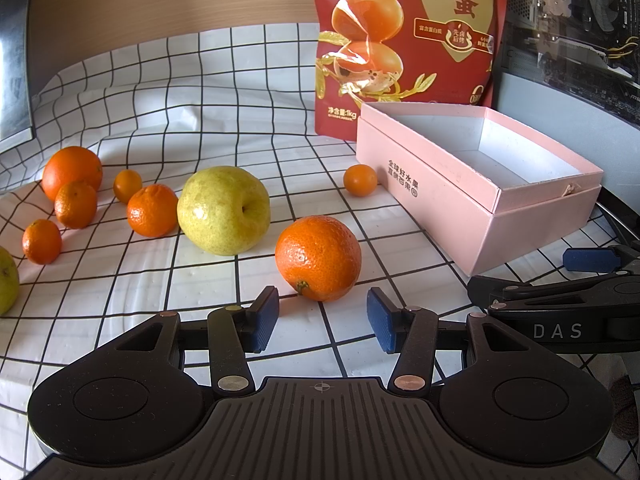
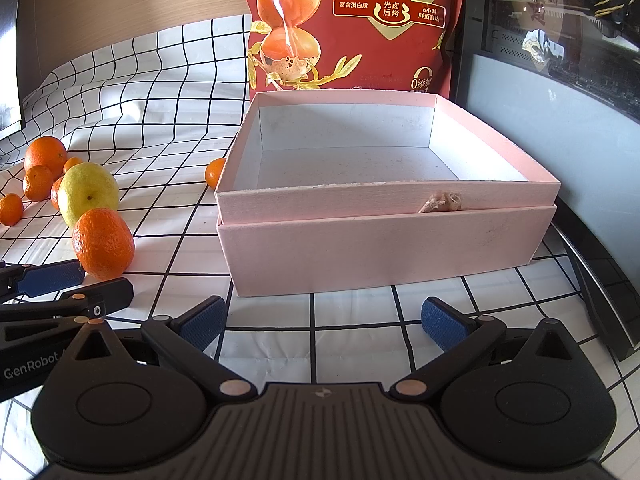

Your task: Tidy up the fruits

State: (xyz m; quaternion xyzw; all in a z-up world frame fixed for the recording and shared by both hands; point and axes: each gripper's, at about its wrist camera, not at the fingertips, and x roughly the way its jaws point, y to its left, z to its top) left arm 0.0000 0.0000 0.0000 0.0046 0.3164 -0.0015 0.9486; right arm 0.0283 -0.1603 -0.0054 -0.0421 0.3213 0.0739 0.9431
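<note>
Two grippers hover low over a white cloth (image 1: 208, 280) ruled with a black grid, rumpled into soft folds further out. The left gripper (image 1: 322, 318) has its ribbed blue pads spread wide with nothing between them; just ahead of its tips sits a round orange (image 1: 318, 258) with pebbled skin, stem end turned towards the tool, not touching either pad. Further ahead and to its left lies a smooth, speckled yellow-green pear (image 1: 224, 210), and beyond that a loose cluster of smaller mandarins (image 1: 152, 210) and one bigger orange (image 1: 72, 170). A tiny kumquat (image 1: 360, 180) rests ahead, close to the corner of the box. Part of another pear (image 1: 8, 280) shows at the far left edge.

The right gripper (image 2: 322, 322) is also spread wide and grips nothing. Directly ahead of it stands the pink cardboard box (image 2: 384, 248), rectangular, open-topped, its matte white interior bare; its inner tray rises above the outer sleeve, with a frayed tab (image 2: 440, 202) on the near wall. Behind the box a glossy red pouch (image 2: 352, 24) stands upright.
</note>
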